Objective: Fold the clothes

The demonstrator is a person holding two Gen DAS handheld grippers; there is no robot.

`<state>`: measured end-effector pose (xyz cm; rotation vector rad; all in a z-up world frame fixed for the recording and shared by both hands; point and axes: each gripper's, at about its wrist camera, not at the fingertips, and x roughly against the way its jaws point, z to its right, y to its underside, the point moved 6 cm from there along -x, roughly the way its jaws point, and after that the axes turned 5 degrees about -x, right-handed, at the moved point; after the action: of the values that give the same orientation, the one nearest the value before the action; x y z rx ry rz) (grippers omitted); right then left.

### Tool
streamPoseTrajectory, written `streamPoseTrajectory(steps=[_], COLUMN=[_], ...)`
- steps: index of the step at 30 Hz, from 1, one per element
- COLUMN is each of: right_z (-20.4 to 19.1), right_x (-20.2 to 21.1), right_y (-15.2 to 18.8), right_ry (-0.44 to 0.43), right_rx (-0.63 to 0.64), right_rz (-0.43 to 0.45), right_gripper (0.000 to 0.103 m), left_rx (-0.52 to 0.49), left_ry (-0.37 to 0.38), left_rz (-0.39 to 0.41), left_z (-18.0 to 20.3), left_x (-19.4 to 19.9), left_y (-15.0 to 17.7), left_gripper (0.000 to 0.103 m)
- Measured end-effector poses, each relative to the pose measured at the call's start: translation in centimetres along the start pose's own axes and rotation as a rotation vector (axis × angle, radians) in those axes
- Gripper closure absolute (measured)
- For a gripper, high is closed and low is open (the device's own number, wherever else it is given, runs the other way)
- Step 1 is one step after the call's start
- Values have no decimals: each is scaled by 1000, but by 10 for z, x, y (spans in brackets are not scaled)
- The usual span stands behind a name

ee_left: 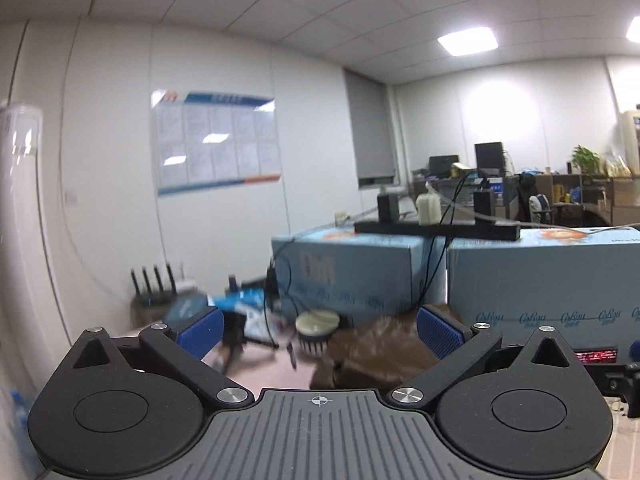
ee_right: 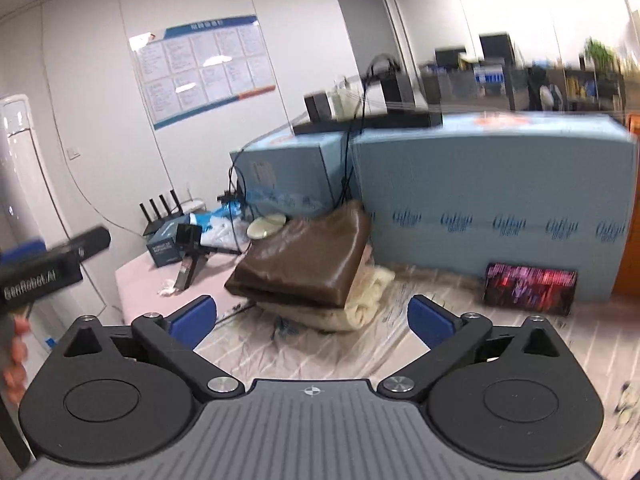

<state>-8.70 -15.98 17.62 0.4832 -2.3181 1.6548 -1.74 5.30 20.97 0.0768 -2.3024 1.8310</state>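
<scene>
Fingers spread on both my left gripper [ee_left: 318, 330] and right gripper [ee_right: 312, 318], nothing between them. Right wrist view shows the whole stack: one glossy brown folded garment [ee_right: 304, 256] on one fluffy cream garment [ee_right: 360, 300], on striped sheeting [ee_right: 400, 344]; left view catches only blurred brown. Two blue cartons [ee_right: 492, 196] behind.

Office: wall notice board [ee_left: 218, 142], desk monitors [ee_left: 489, 156], ceiling panel light [ee_left: 468, 41].
</scene>
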Motion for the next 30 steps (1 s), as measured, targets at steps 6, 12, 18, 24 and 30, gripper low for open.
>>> streamPoseTrajectory(steps=[6,12,18,24,30], right_z=[-10,-12,-13,-13,-9], right_x=[9,-6,-32,-53,-64], right_y=[-9,0,13,28,38], right_ry=[28,48,85,142,115], right_rx=[50,20,-56,-43,-18], right_rz=[58,60,57,47,-4], right_gripper=[0,0,0,0,0], left_rx=[37,74,121,160,122], left_ry=[42,84,79,44,96], left_rz=[-63,-127,-177,-203,-252], left_z=[5,10,12,10,30], left_x=[-20,-40,-58,-78,-96], left_y=[18,36,58,78,89], left_gripper=[0,0,0,0,0])
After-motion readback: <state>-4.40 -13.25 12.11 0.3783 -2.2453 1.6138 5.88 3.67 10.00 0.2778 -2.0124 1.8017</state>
